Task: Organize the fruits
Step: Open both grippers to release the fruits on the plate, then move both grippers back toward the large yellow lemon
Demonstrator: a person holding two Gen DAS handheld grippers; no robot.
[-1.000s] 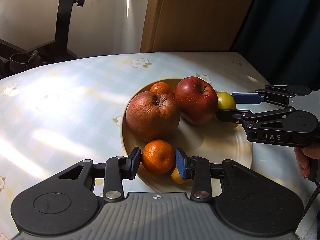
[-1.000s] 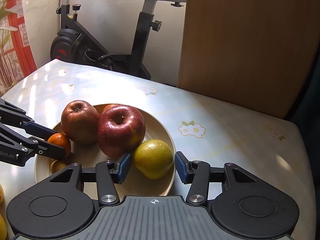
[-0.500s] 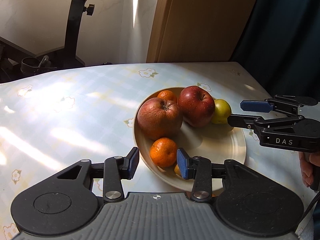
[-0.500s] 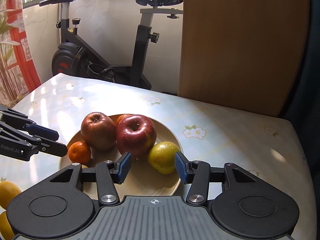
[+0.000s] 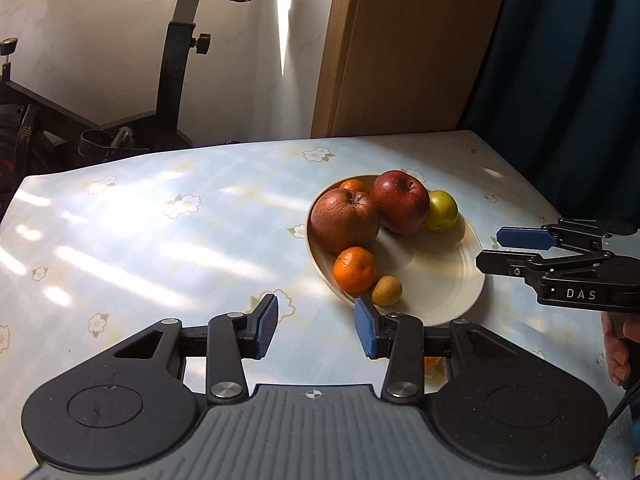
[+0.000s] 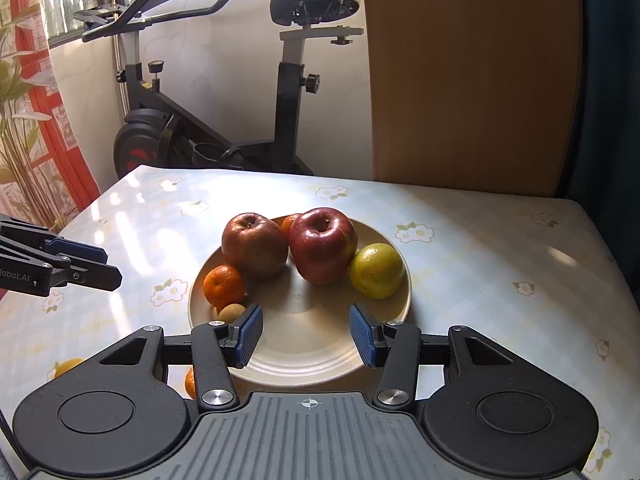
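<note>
A cream plate (image 5: 440,280) (image 6: 320,352) on the flowered table holds two red apples (image 5: 345,221) (image 5: 400,202), two mandarins (image 5: 355,269) (image 5: 353,185), a green-yellow fruit (image 5: 442,210) and a small brownish fruit (image 5: 387,290). My left gripper (image 5: 316,326) is open and empty, above the table just left of the plate's near rim. My right gripper (image 6: 306,334) is open and empty, above the plate's near side; it also shows in the left wrist view (image 5: 504,250). The left gripper shows in the right wrist view (image 6: 100,266).
Loose citrus fruits (image 6: 68,365) (image 6: 190,382) lie on the table near me, partly hidden by the right gripper. An exercise bike (image 6: 208,120) stands beyond the far table edge, beside a wooden panel (image 6: 460,80). A dark curtain (image 5: 568,60) hangs on the right.
Both grippers have pulled back and up from the plate. The left one no longer straddles the near mandarin, nor the right one the green-yellow fruit. The fruits stayed put.
</note>
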